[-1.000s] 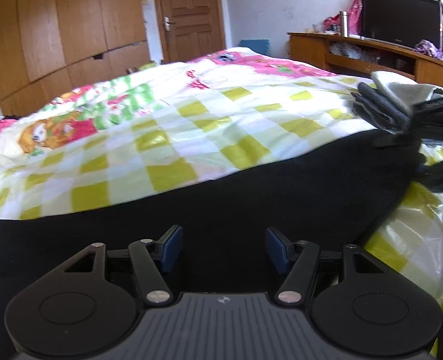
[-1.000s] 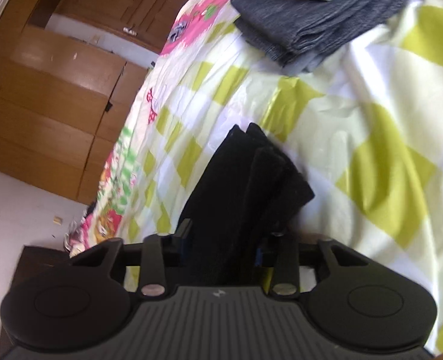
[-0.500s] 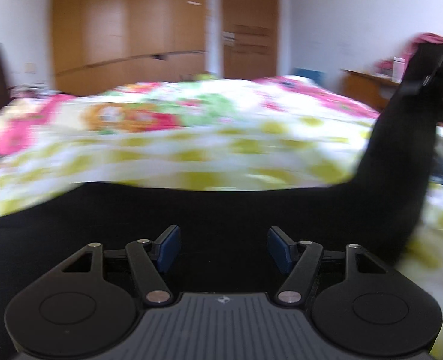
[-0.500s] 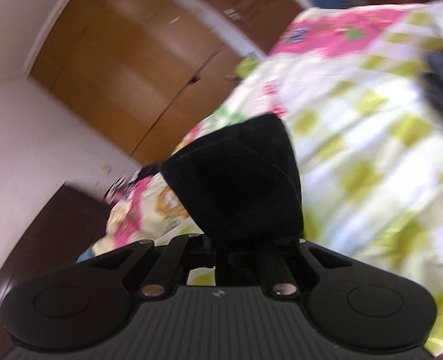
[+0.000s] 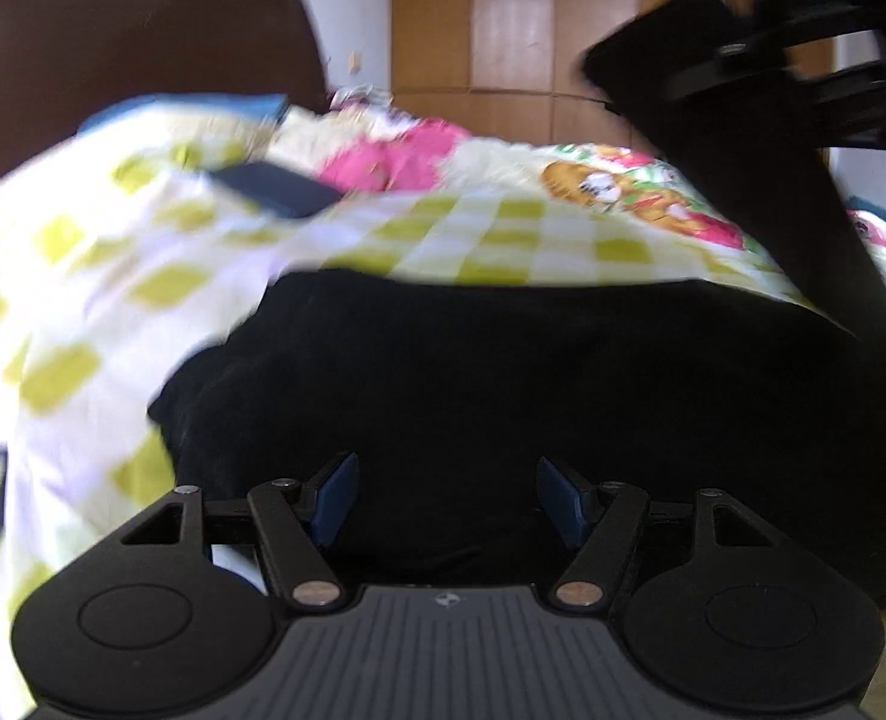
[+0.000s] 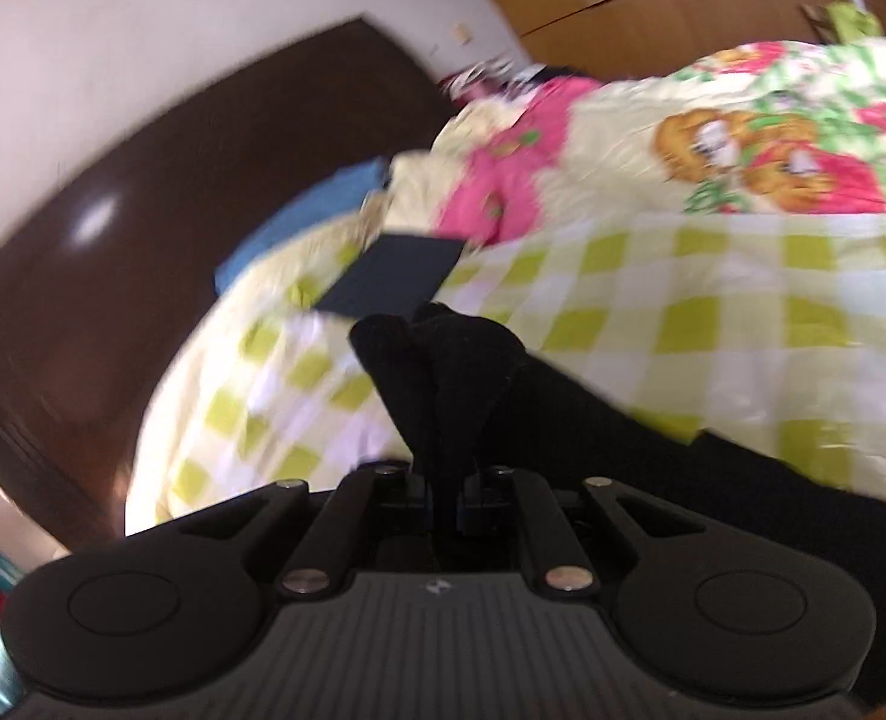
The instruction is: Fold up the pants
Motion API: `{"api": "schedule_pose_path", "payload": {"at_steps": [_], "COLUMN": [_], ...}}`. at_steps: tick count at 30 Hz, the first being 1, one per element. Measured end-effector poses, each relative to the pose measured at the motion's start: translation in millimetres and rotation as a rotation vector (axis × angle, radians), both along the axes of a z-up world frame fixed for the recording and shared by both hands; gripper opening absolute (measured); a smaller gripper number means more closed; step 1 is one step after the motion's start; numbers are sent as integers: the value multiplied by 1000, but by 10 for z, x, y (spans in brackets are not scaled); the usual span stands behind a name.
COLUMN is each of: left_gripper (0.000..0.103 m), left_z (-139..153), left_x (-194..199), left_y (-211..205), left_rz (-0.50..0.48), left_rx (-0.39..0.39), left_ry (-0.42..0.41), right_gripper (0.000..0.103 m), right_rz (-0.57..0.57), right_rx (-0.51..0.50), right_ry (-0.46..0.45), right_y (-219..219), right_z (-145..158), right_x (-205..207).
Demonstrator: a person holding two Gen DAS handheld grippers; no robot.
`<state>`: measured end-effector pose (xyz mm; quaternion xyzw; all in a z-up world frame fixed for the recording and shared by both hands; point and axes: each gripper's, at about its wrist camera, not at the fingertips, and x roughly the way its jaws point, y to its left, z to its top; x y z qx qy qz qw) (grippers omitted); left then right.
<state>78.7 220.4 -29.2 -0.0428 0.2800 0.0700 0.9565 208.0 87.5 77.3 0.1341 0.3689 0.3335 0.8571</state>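
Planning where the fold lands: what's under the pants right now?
The checked quilt shows all round the pants; beneath them it is covered. The right tongs hold one end up off it.

I can read no words, numbers or brand names here. The only sign is a small pale emblem moulded into the ribbed housing just behind each tool, the left tool [image 5: 446, 501] and the right tool [image 6: 441, 495], too small to make out.

Dark headboard [image 5: 131, 60], wooden wardrobe [image 5: 533, 30]
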Motion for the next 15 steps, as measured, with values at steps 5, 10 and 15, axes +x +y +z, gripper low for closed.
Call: {"api": "schedule_pose_path", "payload": {"at_steps": [5, 10, 15], "left_gripper": [79, 78, 78], "left_z": [-146, -225, -270], "left_x": [-8, -2, -112], "left_y": [80, 107, 137], "left_rz": [-7, -45, -51], "left_rx": [-42, -45, -68], "left_ry": [-15, -10, -40], "right_gripper": [8, 8, 8], "right_rz": [97, 152, 202], "right_rx": [-128, -207, -295], "right_ry": [-9, -139, -156], "right_y": [588, 919, 1306], "right_z": [-313, -164, -368], "right_x": [-102, -245, -270]}}
